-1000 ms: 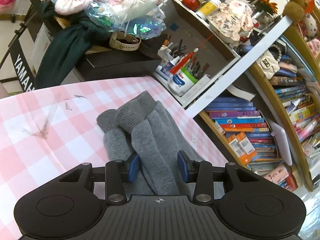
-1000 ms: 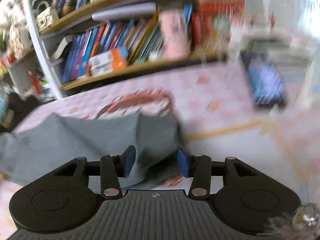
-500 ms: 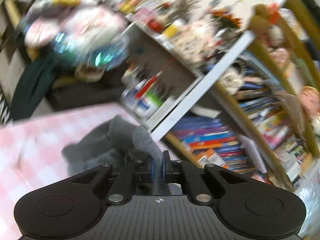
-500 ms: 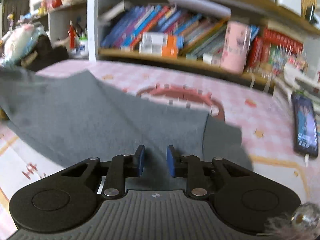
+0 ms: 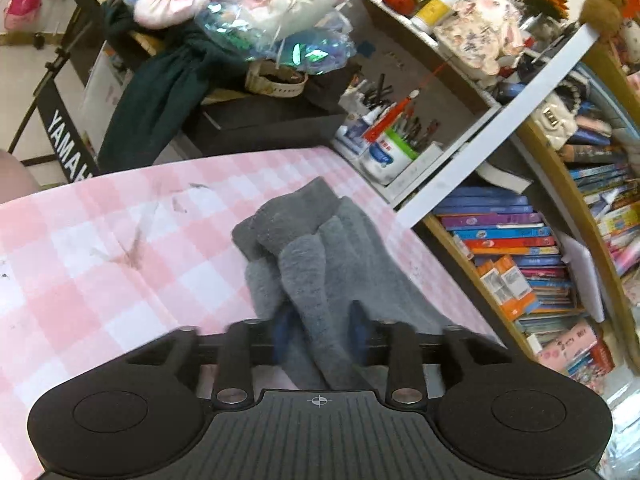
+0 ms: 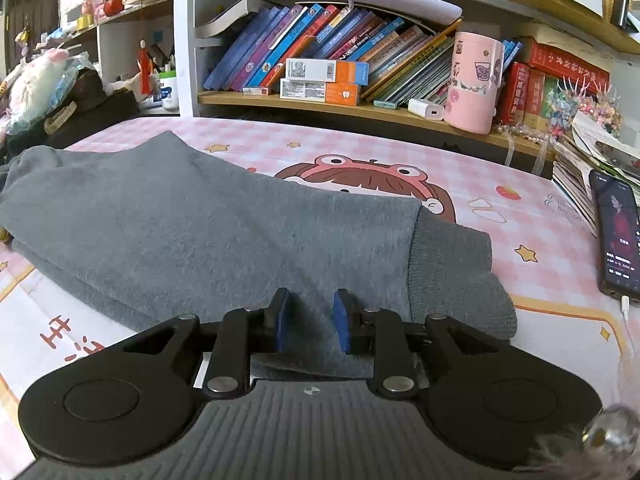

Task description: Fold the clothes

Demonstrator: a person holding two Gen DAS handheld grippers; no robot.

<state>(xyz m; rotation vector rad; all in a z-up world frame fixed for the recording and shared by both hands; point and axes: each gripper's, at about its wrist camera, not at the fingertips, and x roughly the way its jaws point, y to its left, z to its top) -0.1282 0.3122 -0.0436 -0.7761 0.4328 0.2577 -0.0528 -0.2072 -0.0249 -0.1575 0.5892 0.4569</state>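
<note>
Grey sweater (image 6: 208, 220) lies flat on the pink checked bench (image 5: 100, 248), sleeves bunched at the far end. Left hand-held gripper (image 5: 318, 332) straddles a sleeve fold, released; right hand-held gripper (image 6: 308, 320) released over the hem, probably lining up a pinch.

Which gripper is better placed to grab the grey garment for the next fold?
Probably left. The left gripper is open with a bunched ridge of the grey garment between its fingers; the right gripper is open over flat cloth.
</note>
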